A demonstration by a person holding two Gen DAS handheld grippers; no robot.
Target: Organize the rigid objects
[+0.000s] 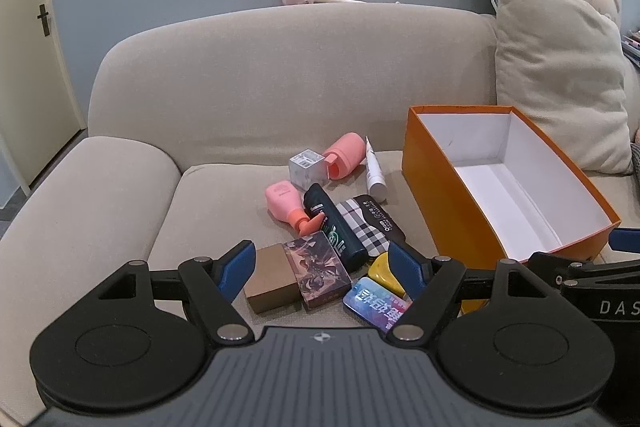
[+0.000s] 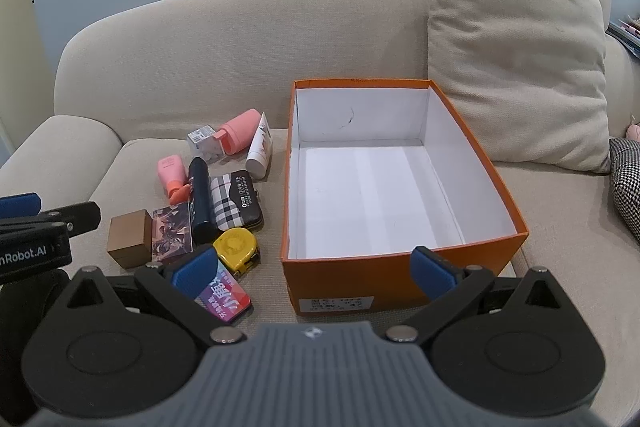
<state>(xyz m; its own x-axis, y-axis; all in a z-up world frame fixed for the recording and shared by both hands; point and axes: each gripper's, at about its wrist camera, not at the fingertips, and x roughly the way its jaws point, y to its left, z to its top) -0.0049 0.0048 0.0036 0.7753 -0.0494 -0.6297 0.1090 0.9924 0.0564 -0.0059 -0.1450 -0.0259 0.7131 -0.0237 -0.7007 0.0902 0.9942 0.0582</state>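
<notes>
Ten or so small rigid items lay clustered on the sofa seat point(image 2: 132, 155), just left of the empty orange box point(image 2: 404, 267), whose open top faced up. Left gripper point(image 1: 320, 267) hovered over the near end of the pile with fingers spread wide, nothing between them; right gripper point(image 2: 316, 267) hung before the box's near wall, fingers likewise apart and empty. Nearest candidates: brown box point(image 1: 272, 279) touching the printed card box point(image 1: 316, 271); both looked light, stiff and flat-sided, best pinched across the short faces. Yellow tape measure point(image 2: 236, 247) probably heavier, rounded, may slip. Pink pump bottle point(image 1: 286, 203) and white tube point(image 1: 375, 171) lay farther off. Soft cushion could tilt items when pressed. Box walls stood tall; lift clear before crossing right. Ample room inside.
</notes>
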